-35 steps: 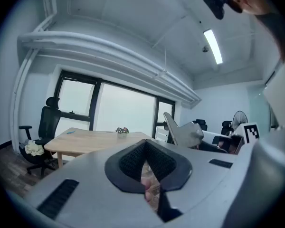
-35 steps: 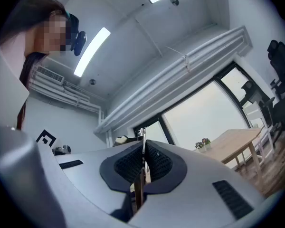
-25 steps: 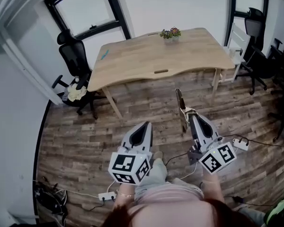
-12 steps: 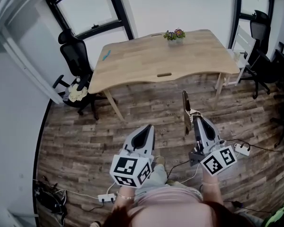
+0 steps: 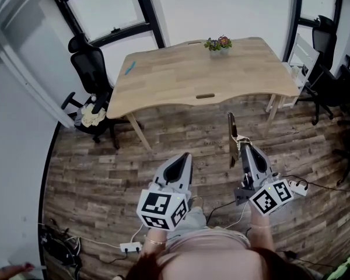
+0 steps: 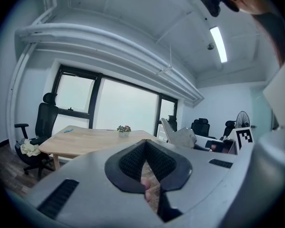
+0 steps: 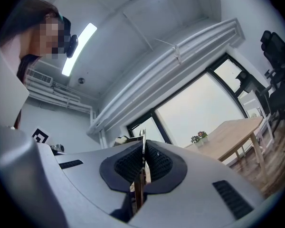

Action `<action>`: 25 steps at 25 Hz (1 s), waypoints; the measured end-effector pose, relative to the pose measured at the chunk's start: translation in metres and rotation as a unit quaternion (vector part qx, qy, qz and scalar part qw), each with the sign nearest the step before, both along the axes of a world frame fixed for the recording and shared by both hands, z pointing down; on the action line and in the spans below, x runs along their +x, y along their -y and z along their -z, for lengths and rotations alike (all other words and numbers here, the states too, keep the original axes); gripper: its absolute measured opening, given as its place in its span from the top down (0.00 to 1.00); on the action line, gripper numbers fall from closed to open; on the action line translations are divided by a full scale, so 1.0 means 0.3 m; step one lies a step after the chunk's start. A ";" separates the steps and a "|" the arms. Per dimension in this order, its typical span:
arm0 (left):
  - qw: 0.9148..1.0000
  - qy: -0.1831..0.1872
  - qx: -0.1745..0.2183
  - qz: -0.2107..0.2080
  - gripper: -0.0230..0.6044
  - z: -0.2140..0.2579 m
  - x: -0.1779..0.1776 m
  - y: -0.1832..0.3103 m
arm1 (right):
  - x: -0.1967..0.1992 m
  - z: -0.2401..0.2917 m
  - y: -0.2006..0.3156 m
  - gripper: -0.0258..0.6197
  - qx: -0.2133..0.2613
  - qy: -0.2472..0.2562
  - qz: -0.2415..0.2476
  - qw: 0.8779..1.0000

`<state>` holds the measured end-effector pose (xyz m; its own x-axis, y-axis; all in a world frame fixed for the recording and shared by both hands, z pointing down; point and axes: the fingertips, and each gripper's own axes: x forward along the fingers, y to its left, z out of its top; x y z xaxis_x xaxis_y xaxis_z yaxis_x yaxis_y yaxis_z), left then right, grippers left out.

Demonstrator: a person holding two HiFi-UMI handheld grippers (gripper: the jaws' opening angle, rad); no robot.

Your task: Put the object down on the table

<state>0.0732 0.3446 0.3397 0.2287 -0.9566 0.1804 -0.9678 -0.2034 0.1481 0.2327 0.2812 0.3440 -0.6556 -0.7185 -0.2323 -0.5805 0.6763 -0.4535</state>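
Head view: thin obj (image 5: 231, 134) clamped edge-on in right gripper (image 5: 243, 149), sticking fwd.

No word, number or brand name can be read anywhere in the views. The only signs seen are black-and-white square code patterns, and no legible characters are carried by them. They are printed on the left marker cube (image 5: 161, 209) of the left gripper (image 5: 184, 156) and on the right marker cube (image 5: 270, 196) of the right gripper (image 5: 244, 146). Both cubes are seen on the near side of the table (image 5: 181, 74).
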 end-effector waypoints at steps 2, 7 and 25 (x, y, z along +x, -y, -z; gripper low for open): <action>1.000 -0.002 0.000 -0.002 0.96 -0.002 -0.022 0.026 | -0.028 -0.001 0.022 0.96 -0.003 -0.002 0.003 1.000; 1.000 -0.008 -0.001 -0.009 0.96 -0.005 -0.077 0.089 | -0.101 0.000 0.071 0.96 -0.006 -0.007 0.008 1.000; 0.999 -0.026 0.005 -0.036 0.96 0.002 -0.301 0.354 | -0.348 0.040 0.289 0.96 0.000 -0.011 0.012 1.000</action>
<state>-0.0170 0.2384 0.3392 0.3064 -0.9388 0.1577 -0.9415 -0.2744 0.1957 0.1282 0.1944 0.3320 -0.6779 -0.7024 -0.2169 -0.5741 0.6901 -0.4406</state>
